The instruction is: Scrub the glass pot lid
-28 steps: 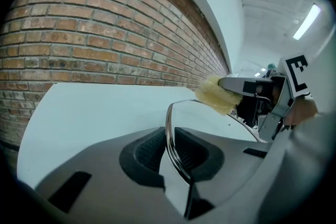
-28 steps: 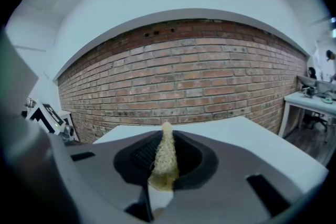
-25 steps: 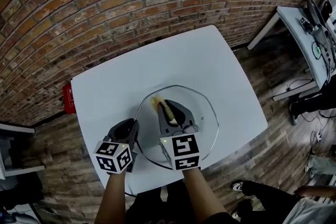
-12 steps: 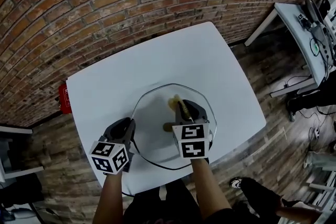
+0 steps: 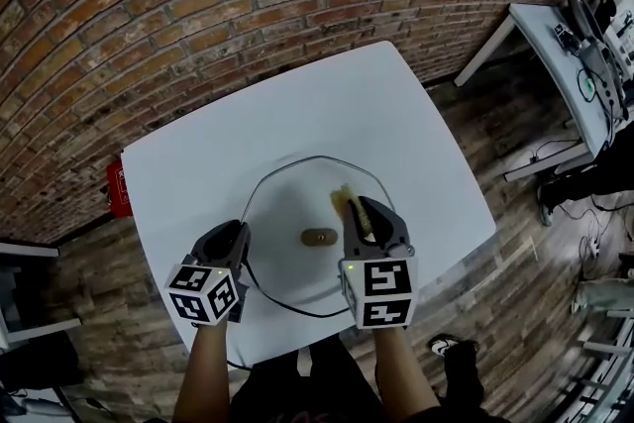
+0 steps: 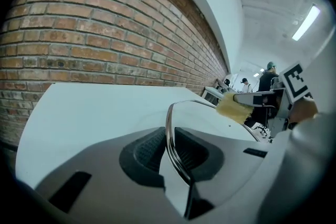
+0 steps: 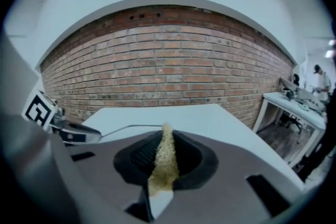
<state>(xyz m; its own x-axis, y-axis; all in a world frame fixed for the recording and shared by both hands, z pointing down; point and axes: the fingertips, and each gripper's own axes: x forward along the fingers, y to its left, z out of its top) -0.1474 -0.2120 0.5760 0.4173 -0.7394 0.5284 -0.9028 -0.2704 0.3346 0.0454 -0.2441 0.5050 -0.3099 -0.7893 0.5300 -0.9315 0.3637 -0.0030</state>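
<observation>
The white counter (image 5: pixel 297 114) carries the glass lid (image 5: pixel 287 203) near its front edge. The left hand-held gripper (image 5: pixel 241 238) is clenched on the lid's left rim. The right hand-held gripper (image 5: pixel 363 216) grasps a yellow sponge (image 5: pixel 346 200) over the glass, right of the knob (image 5: pixel 319 237).

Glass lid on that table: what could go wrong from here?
The left gripper pinches the lid only by its thin rim, so a hard scrub might make it slip or swivel. The right gripper grips a thin sponge with little sticking out; its jaws could scrape the glass. The lid lies near the table edge and could slide off.
</observation>
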